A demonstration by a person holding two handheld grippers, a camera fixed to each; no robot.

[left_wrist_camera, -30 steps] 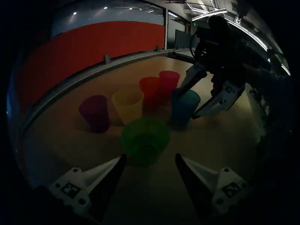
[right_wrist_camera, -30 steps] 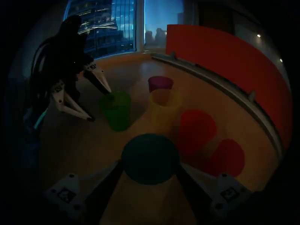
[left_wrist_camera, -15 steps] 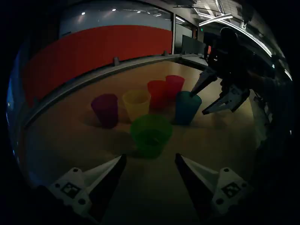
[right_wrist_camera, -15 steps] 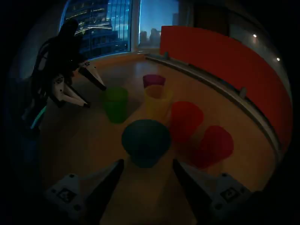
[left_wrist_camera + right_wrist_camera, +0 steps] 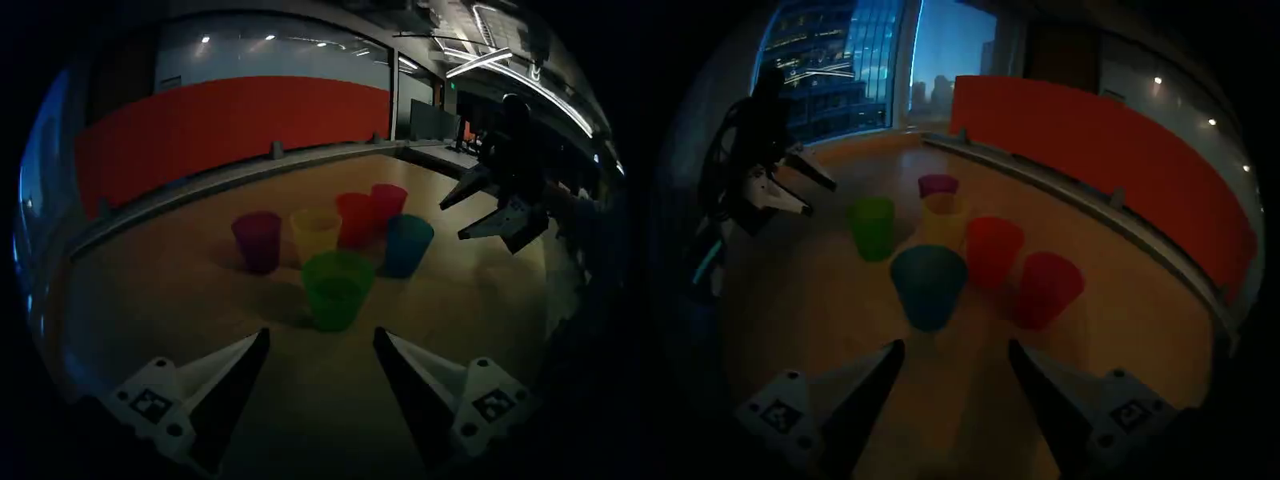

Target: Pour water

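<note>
Several plastic cups stand upright in a cluster on a wooden table. In the left gripper view the green cup point(image 5: 337, 288) is nearest, just ahead of my open left gripper point(image 5: 320, 344), with purple point(image 5: 258, 240), yellow point(image 5: 314, 233), red point(image 5: 354, 218), pink point(image 5: 387, 206) and teal point(image 5: 407, 244) cups behind. My right gripper point(image 5: 480, 204) hovers open to their right. In the right gripper view the teal cup point(image 5: 929, 286) is closest to my open right gripper point(image 5: 954, 352), with the green cup point(image 5: 873, 227), red cup point(image 5: 993, 250) and pink cup point(image 5: 1047, 289) around it. My left gripper point(image 5: 804, 192) is far left.
A low red partition point(image 5: 232, 120) on a metal rail runs along the table's far edge. Large windows point(image 5: 840, 72) look out on a city at dusk. The person's dark sleeve point(image 5: 744, 152) rises behind the left gripper. The room is dim.
Both grippers have backed away from the cups. The right gripper let go of the teal cup, which now stands on the table, and the green cup lies farther from the left gripper.
</note>
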